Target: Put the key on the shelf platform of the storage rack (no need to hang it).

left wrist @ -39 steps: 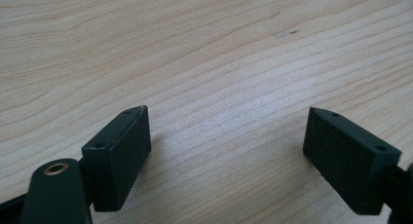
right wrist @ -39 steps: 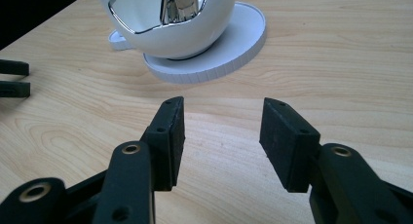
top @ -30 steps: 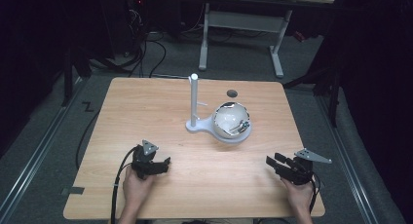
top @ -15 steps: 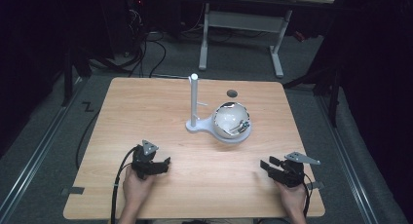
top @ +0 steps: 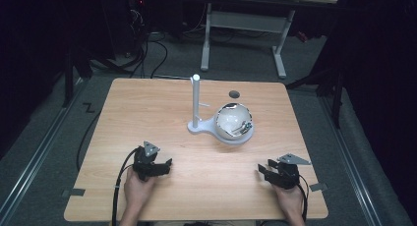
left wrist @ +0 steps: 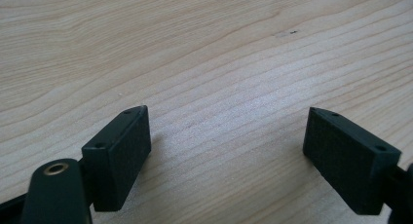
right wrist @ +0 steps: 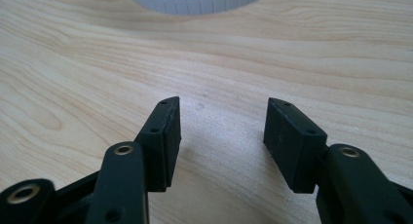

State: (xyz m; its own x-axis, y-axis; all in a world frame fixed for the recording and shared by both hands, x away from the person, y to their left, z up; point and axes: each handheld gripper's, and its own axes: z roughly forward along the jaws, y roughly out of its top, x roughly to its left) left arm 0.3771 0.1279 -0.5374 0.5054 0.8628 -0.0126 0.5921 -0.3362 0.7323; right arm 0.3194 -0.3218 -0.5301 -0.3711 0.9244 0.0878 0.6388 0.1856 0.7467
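Observation:
A white stand (top: 196, 103) with an upright post rises from a flat base at the middle of the wooden table (top: 147, 103). A white bowl (top: 234, 124) sits on that base at its right, with a small metal item inside. My left gripper (top: 164, 165) rests low at the front left, held by a hand, jaws open wide over bare wood (left wrist: 229, 131). At the front right my right gripper (top: 262, 171) is also open, jaws apart with nothing between them (right wrist: 221, 121). The ribbed white rim of the bowl (right wrist: 195, 0) lies ahead of it.
A small dark round hole (top: 234, 94) marks the table's far side behind the bowl. Beyond the table stand a white desk frame (top: 246, 24) and cables on a dark floor. Table edges lie close to both hands.
My right gripper has slid left and slightly toward the table's middle. The left gripper has stayed in place.

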